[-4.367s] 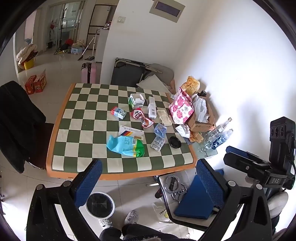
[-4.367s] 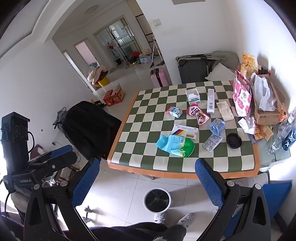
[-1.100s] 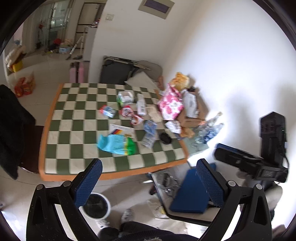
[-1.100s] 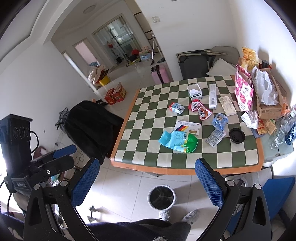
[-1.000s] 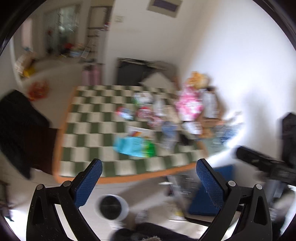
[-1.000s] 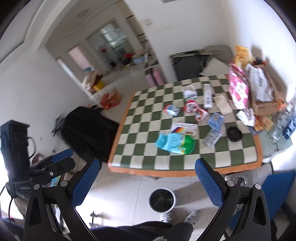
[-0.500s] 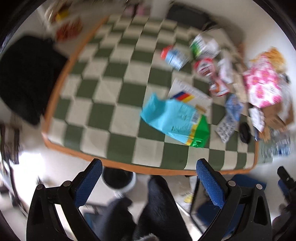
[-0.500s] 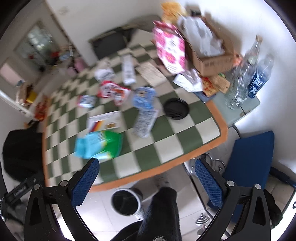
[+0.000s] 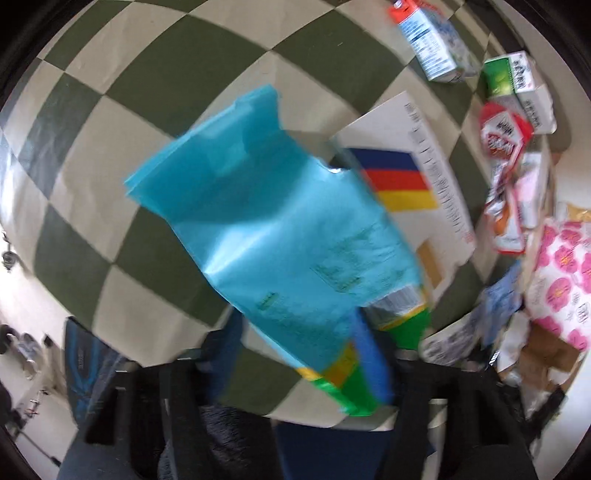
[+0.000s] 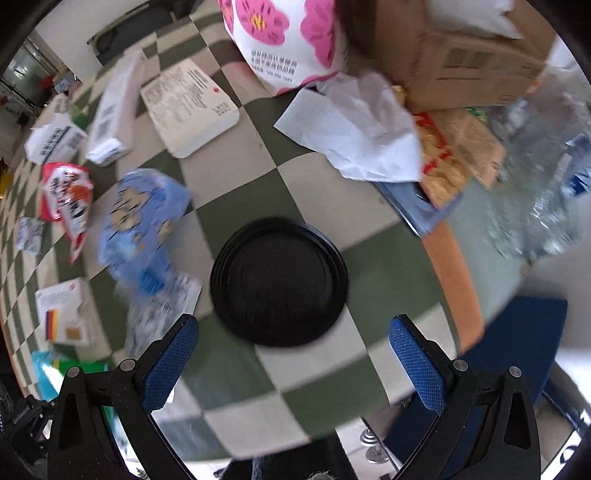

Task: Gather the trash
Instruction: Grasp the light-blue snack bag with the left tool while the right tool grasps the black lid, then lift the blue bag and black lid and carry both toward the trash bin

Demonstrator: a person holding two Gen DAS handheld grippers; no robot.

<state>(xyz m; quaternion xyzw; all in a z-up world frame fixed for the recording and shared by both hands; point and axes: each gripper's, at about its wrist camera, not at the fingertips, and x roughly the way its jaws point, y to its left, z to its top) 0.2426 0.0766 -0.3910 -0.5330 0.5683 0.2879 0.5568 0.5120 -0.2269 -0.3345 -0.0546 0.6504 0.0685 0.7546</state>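
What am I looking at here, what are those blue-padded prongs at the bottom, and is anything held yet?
No robot arm: a person holds a two-finger gripper in each hand, with a fisheye camera on each looking along its fingers. From the left gripper you see a blue-green bag over the checkered table between its closing jaws; blur hides whether they grip it yet. From the right gripper you look down on a black round lid, jaws open, holding nothing.

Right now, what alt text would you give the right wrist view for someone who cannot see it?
Open blue-padded tongs hang over a round black lid on a green-and-cream checkered table, with nothing between them. Litter surrounds the lid: a blue wrapper, crumpled white paper, a pink-flowered bag and a cardboard box.
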